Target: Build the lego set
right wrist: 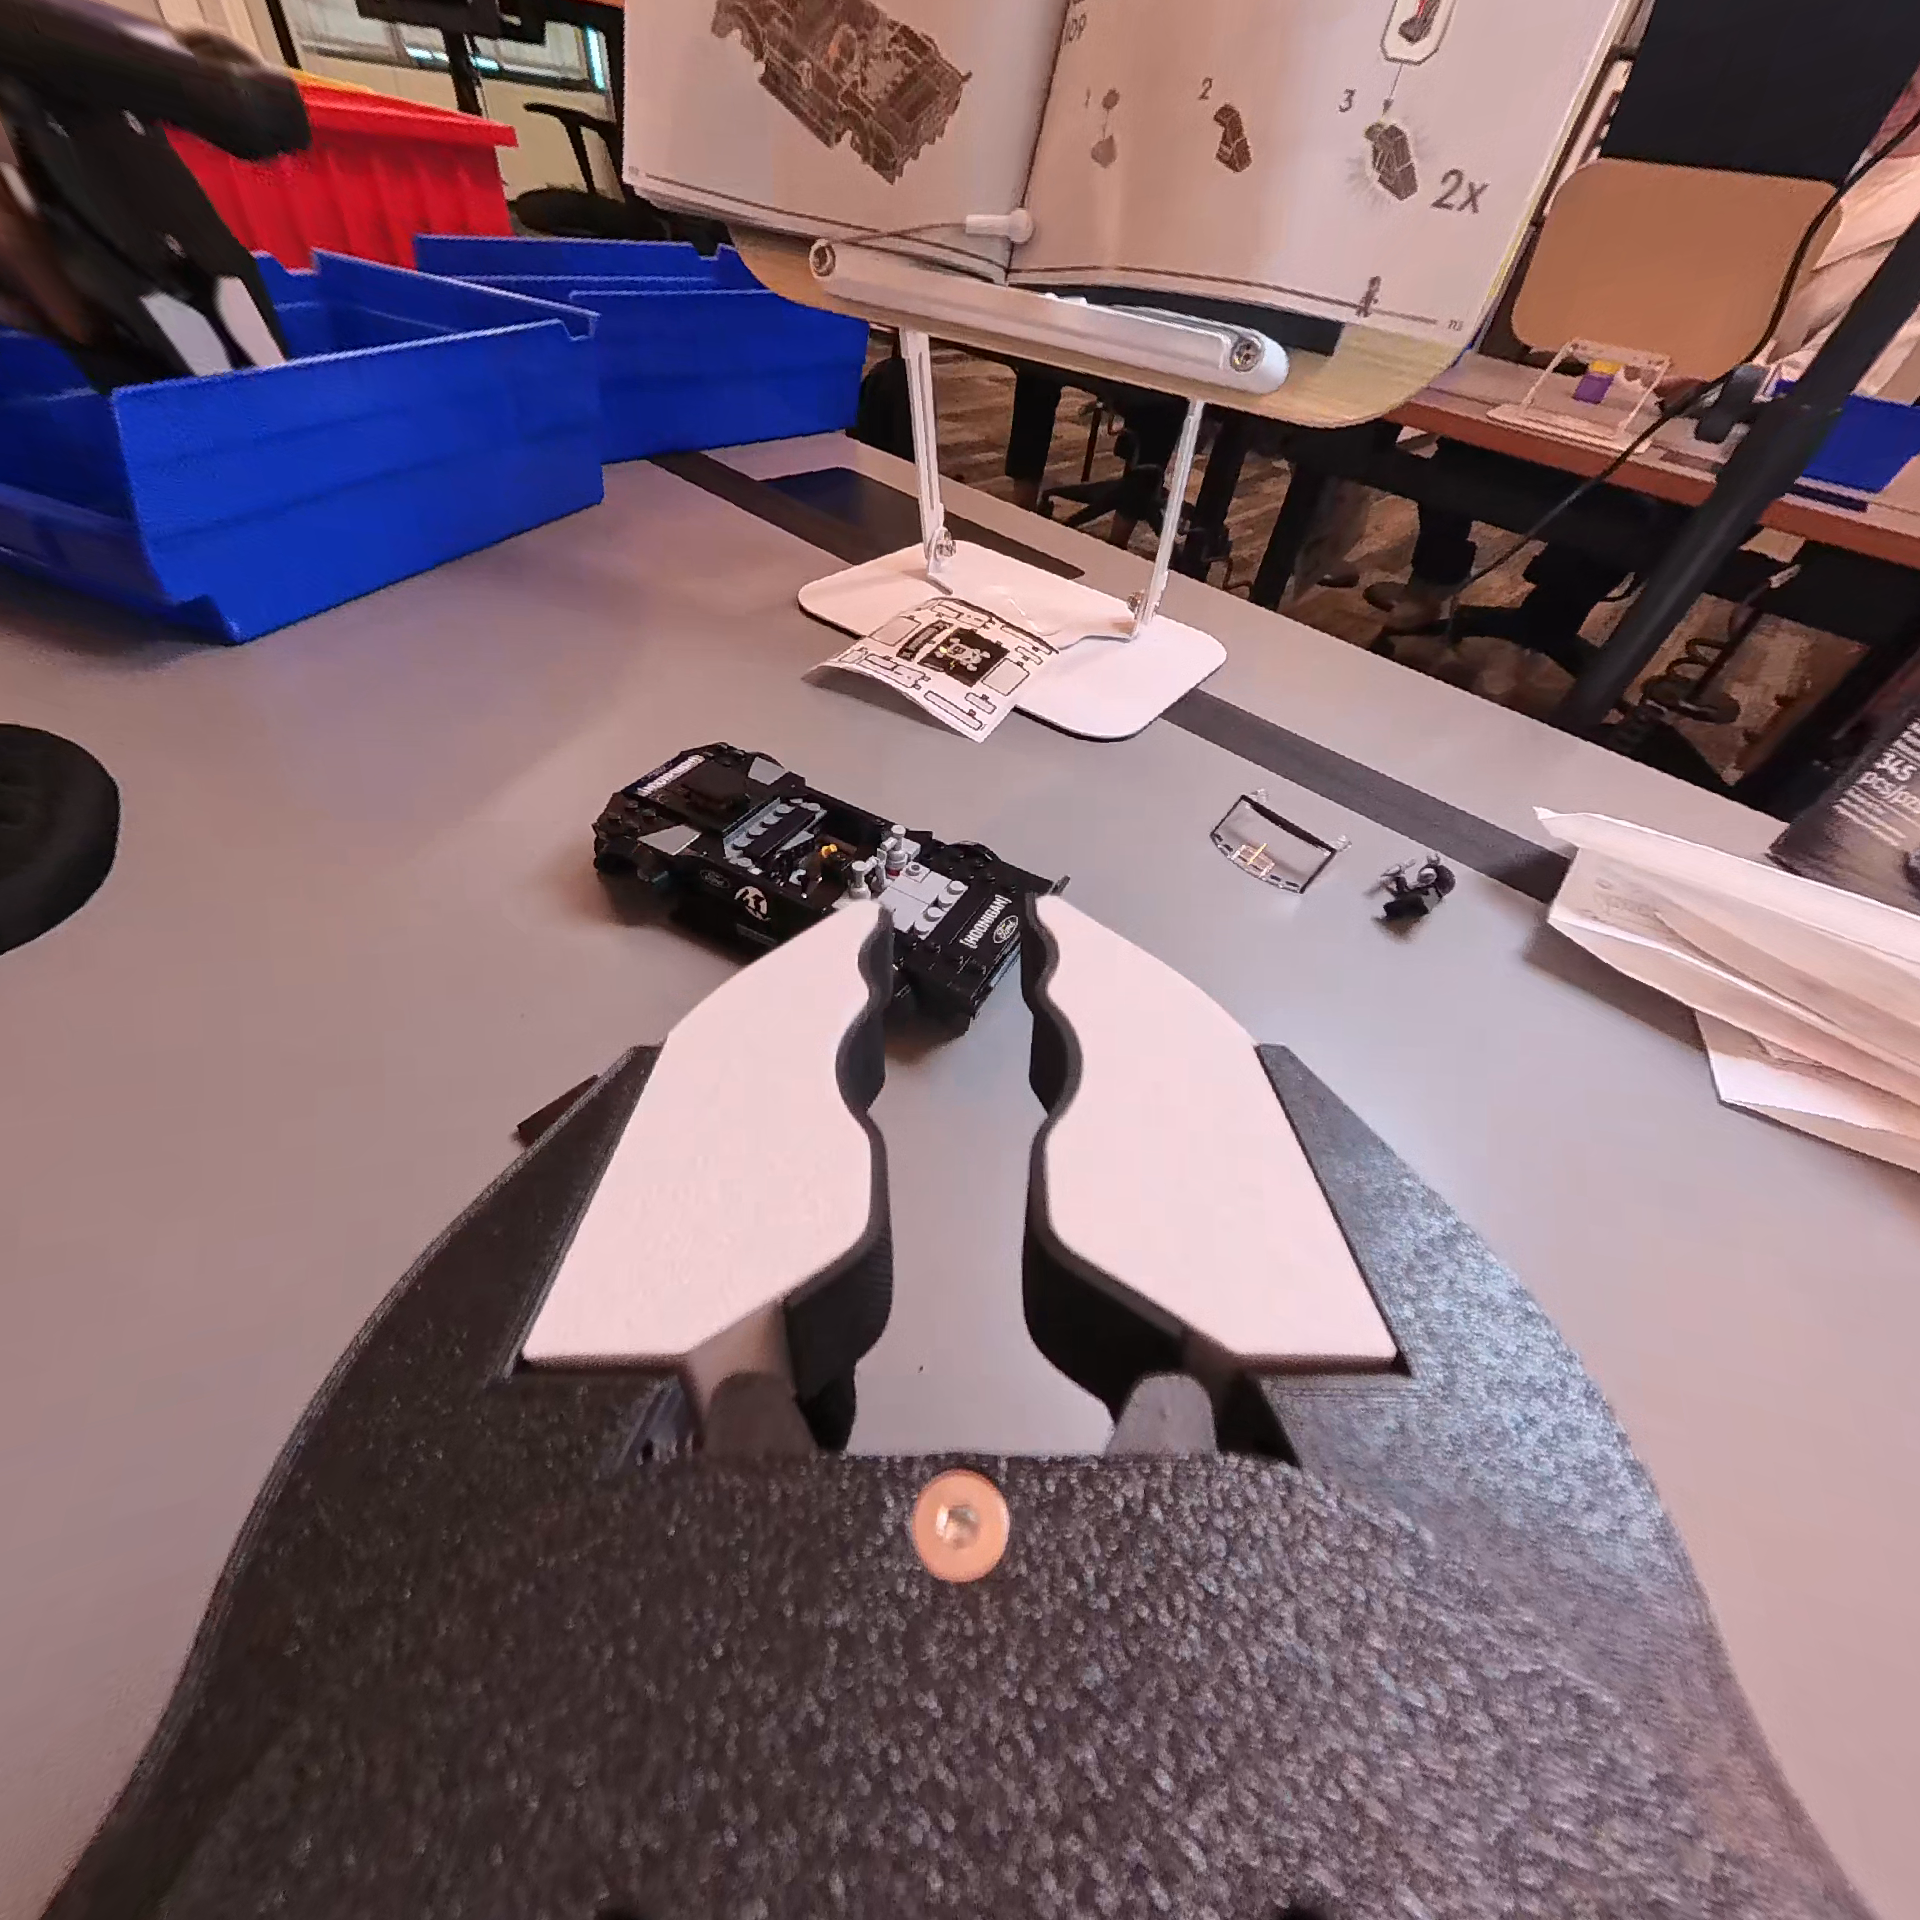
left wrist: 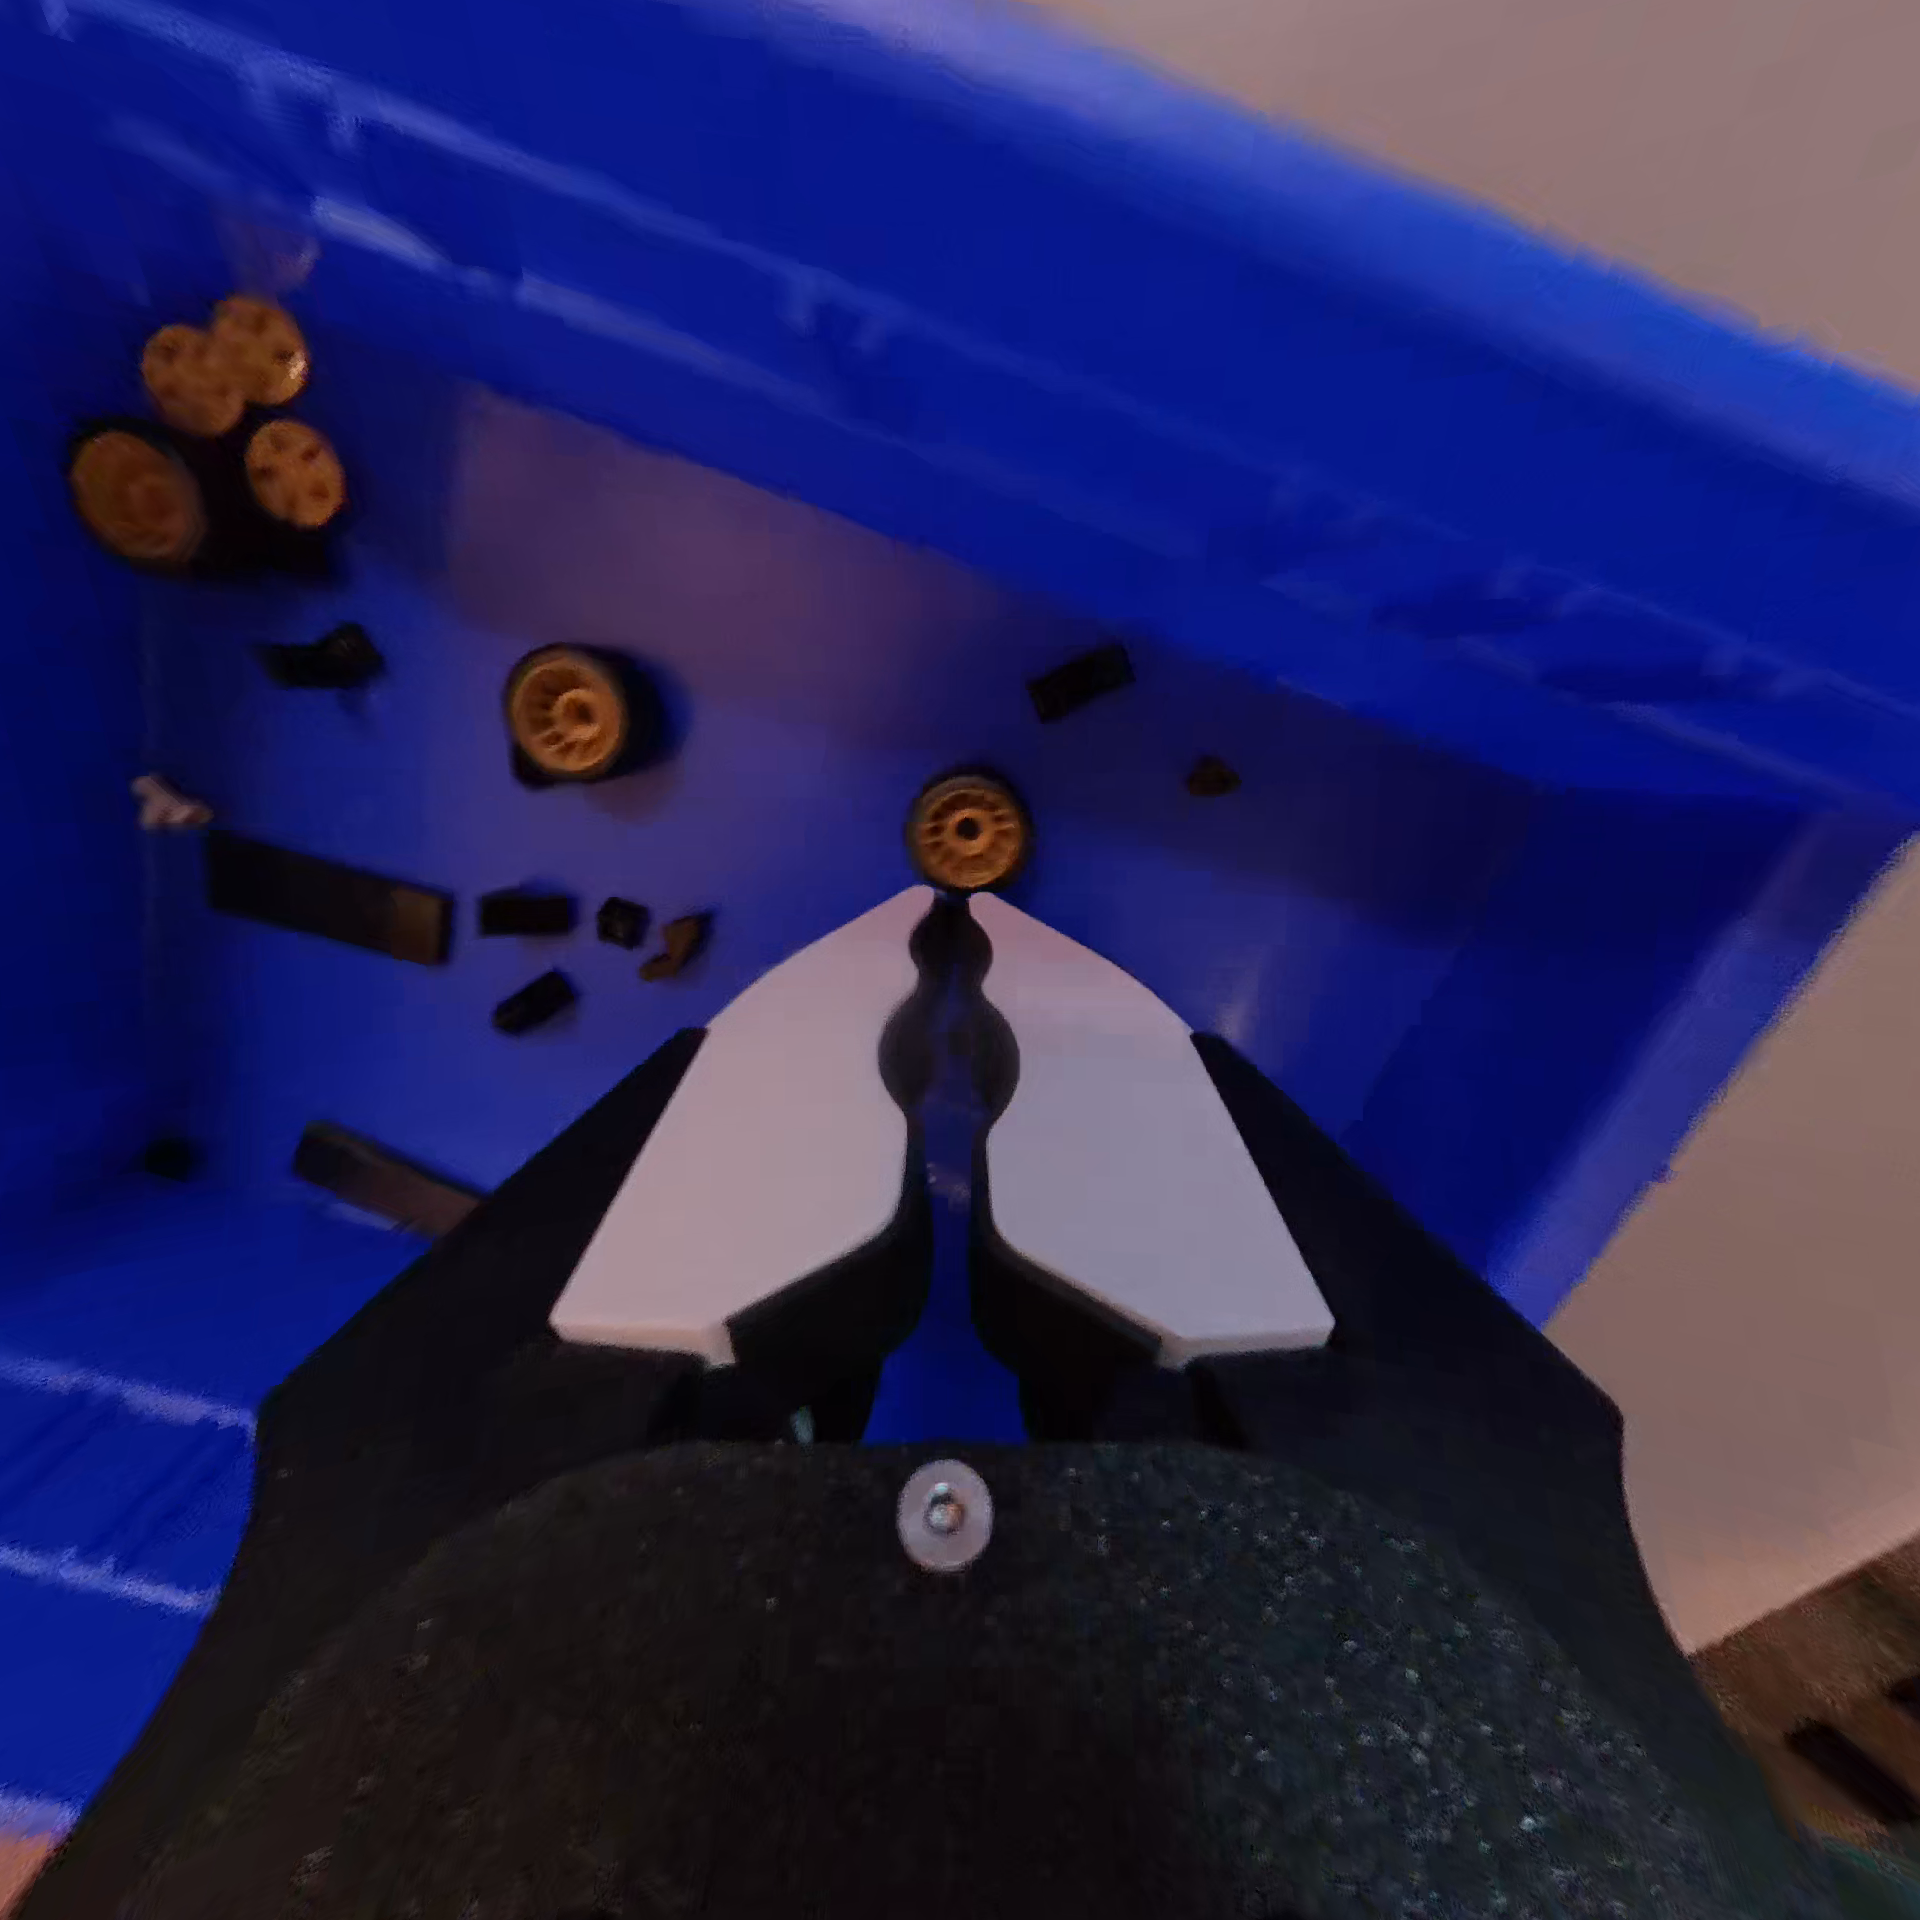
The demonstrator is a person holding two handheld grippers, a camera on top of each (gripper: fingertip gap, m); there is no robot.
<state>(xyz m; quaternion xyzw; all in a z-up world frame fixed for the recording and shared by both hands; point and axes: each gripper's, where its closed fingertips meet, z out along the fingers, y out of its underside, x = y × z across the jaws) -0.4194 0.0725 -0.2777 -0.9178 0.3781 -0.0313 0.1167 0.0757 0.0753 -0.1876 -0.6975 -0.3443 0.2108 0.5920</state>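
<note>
Right wrist view: the right gripper (right wrist: pixel 951 914) is seen with jaws released, an empty gap between them, above the grey surface (right wrist: pixel 364 935). Just beyond the tips, the partly built black lego car (right wrist: pixel 790 852) is placed on that surface. Farther back, an instruction booklet (right wrist: pixel 1091 125) is carried on a white stand (right wrist: pixel 1122 665). In the left wrist view, the left gripper (left wrist: pixel 951 902) is held inside a blue bin (left wrist: pixel 1039 416), jaws nearly clenched, with a gold-hubbed wheel (left wrist: pixel 968 829) at the tips; whether it is grasped cannot be told.
</note>
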